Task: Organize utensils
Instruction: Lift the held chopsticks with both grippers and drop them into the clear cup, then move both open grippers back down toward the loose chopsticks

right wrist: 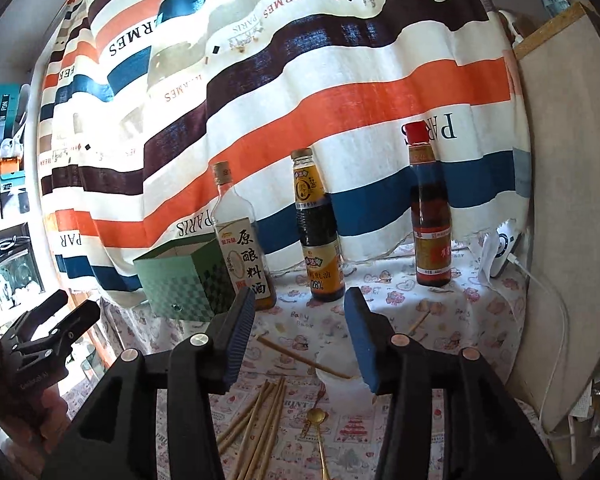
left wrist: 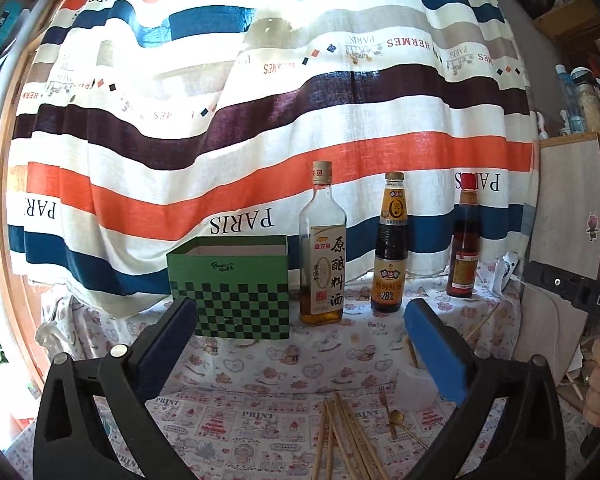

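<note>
Several wooden chopsticks (left wrist: 346, 440) lie loose on the patterned tablecloth, with a gold spoon (left wrist: 396, 418) and a small gold fork (left wrist: 381, 394) beside them. A translucent plastic cup (left wrist: 416, 384) holding a chopstick stands just right of them. In the right wrist view the chopsticks (right wrist: 256, 424), the spoon (right wrist: 317, 420) and the cup (right wrist: 336, 368) with a chopstick (right wrist: 300, 356) across it show too. My left gripper (left wrist: 300, 344) is open and empty above the table. My right gripper (right wrist: 298, 336) is open and empty above the cup.
A green checkered open box (left wrist: 236, 288) stands at the back left. Three sauce bottles (left wrist: 324, 248) (left wrist: 392, 248) (left wrist: 466, 244) line the striped curtain. A white charger with a cable (right wrist: 504, 252) sits at the right by a board (right wrist: 568, 200).
</note>
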Available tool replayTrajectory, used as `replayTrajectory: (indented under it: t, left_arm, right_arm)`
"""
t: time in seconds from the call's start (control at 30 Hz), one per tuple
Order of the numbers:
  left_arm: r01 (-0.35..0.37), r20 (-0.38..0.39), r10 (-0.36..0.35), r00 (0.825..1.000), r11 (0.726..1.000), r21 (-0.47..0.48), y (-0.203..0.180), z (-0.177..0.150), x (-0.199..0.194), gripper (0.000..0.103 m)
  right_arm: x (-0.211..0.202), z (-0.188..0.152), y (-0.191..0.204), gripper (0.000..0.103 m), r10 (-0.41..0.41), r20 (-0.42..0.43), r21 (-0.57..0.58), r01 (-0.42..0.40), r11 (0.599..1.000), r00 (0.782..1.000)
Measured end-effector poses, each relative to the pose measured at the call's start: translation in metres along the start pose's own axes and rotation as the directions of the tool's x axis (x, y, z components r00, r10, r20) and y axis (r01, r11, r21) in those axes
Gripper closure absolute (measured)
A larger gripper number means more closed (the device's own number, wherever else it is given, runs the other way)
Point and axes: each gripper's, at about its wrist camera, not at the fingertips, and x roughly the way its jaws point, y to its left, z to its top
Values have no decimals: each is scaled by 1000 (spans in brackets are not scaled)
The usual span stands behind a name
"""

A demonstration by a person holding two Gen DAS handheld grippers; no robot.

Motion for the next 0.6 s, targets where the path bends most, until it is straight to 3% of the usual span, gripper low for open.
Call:
replayTrajectory:
  t: [0.23, 0.4, 0.5, 0.6]
  left_arm:
    - [11, -73, -14, 997, 999, -52, 24, -39, -3, 0]
    - [-30, -140, 22, 990, 998, -53, 36, -67, 19, 0]
    - [-51, -262, 27, 965, 995, -84, 41, -89, 40, 0]
    - [-79, -395, 40, 918, 993, -83, 44, -113, 63, 0]
  right_arm:
    - [2, -49, 11, 53, 16, -45, 46, -14, 999, 999]
    - [31, -84, 20, 53, 6, -156, 3, -5, 1000, 988]
    - [52, -102, 17, 53, -11, -256, 10, 14, 1000, 967]
    - [72, -116, 14, 53, -31, -350, 16, 40, 999, 936]
